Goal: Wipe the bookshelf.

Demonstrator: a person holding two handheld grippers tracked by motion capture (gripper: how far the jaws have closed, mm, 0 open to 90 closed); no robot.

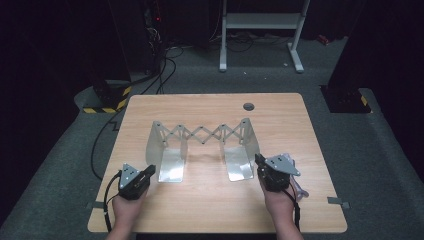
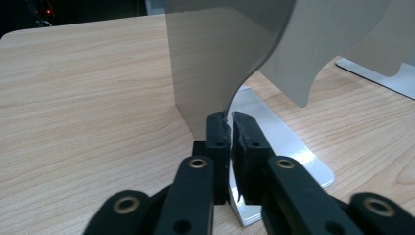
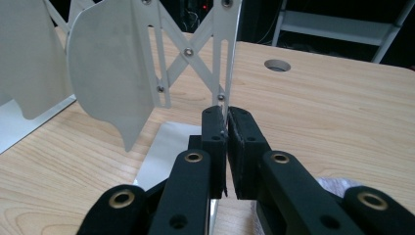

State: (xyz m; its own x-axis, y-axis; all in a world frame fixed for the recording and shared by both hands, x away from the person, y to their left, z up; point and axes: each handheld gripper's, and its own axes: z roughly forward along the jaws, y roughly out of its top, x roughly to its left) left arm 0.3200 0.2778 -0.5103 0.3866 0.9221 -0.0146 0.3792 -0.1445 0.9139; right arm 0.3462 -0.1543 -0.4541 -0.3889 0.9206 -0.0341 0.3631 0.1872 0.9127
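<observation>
Over the counter (image 1: 210, 200), an expandable metal bookend rack (image 1: 202, 134) stands mid-counter between both hands. Left claw (image 2: 229, 117) pinches its left end plate thinly; it could slip. Right claw (image 3: 226, 111) clamps the right upright; uneven pulling could tip it.

Worktop (image 1: 210, 210): light wood, round hole (image 1: 248, 106) near far edge, right of ctr. White frame (image 1: 260, 22) on grey floor beyond worktop. Black cables (image 1: 160, 75) trail over floor past far-left corner; yellow/black striped base (image 1: 107, 102) just off that corner. Tape bits (image 1: 338, 202) at near-right edge.
</observation>
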